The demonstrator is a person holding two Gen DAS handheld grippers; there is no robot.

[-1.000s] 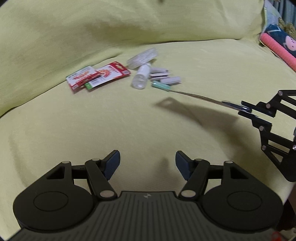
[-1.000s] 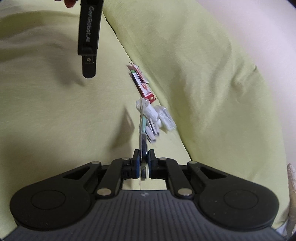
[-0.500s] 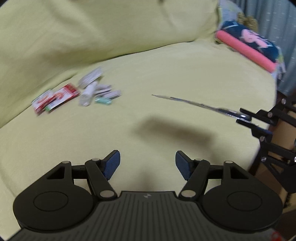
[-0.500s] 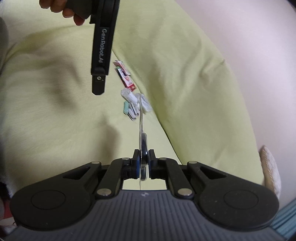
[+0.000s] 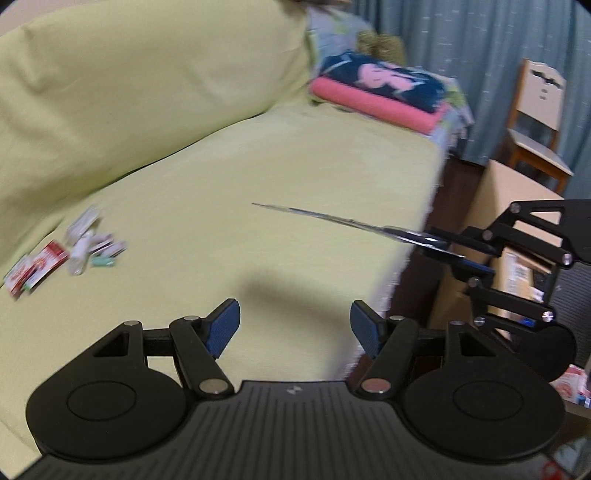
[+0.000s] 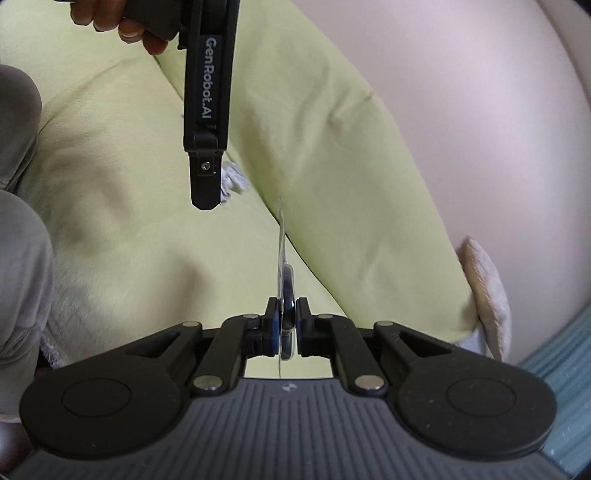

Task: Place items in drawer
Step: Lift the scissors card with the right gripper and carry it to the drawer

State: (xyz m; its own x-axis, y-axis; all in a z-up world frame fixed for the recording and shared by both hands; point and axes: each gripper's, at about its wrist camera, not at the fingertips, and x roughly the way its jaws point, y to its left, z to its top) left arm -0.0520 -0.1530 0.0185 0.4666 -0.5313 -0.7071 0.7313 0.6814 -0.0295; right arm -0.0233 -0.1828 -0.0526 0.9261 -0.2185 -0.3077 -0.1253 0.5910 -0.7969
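My right gripper is shut on a thin flat clear packet, seen edge-on and pointing forward over the yellow-green sofa. From the left wrist view the packet hangs in the air above the seat, with the right gripper beyond the seat's right edge. My left gripper is open and holds nothing. A blurred pile of small items lies at the far left on the seat: red packets, a small white bottle and little boxes. No drawer is in view.
Folded pink and navy cloths rest on the sofa's far end. A cardboard box and a wooden chair stand right of the sofa before a blue-grey curtain. A hand holds the left gripper's body; a grey trouser leg is at left.
Both views have swung to the right. The right gripper has carried the packet away from the pile toward the sofa's right edge. The pile now sits far left and the box and chair appear.
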